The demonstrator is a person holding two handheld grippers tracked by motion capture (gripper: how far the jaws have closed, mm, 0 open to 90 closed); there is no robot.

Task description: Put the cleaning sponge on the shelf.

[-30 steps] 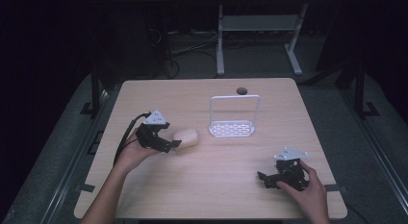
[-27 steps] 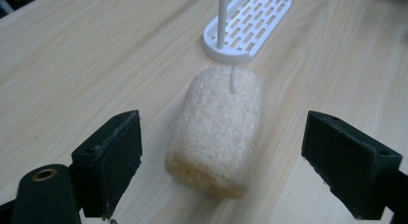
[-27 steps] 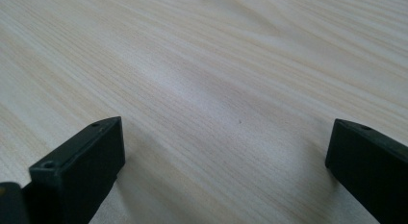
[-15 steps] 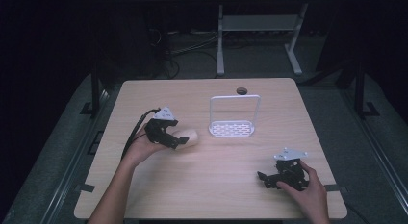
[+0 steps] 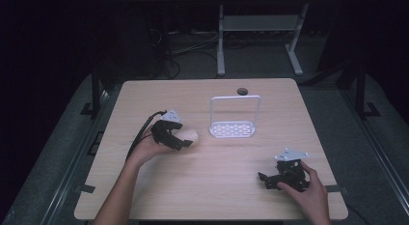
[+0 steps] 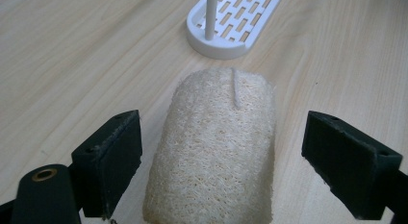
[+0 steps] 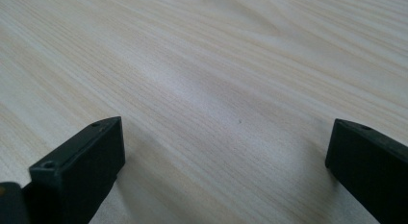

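A cream loofah sponge (image 6: 214, 147) lies flat on the wooden table (image 5: 212, 186); in the high view the sponge (image 5: 189, 136) sits left of centre. My left gripper (image 6: 235, 166) is open, its jaws standing on either side of the sponge with a gap on each side. From above, the left gripper (image 5: 177, 139) is held by a hand coming from the lower left. A white slotted rack (image 5: 232, 128) with an upright loop handle stands just beyond the sponge (image 6: 233, 24). My right gripper (image 5: 266, 180) rests open near the table's front right, over bare wood (image 7: 216, 104).
A round cable hole (image 5: 242, 91) sits near the table's far edge. A metal stand (image 5: 258, 32) and cables lie on the dark floor behind the table. The left gripper's black cable (image 5: 140, 135) trails toward the table's left side.
My left gripper has moved right, up to the sponge, so its open jaws now straddle it. The right gripper has stayed put.
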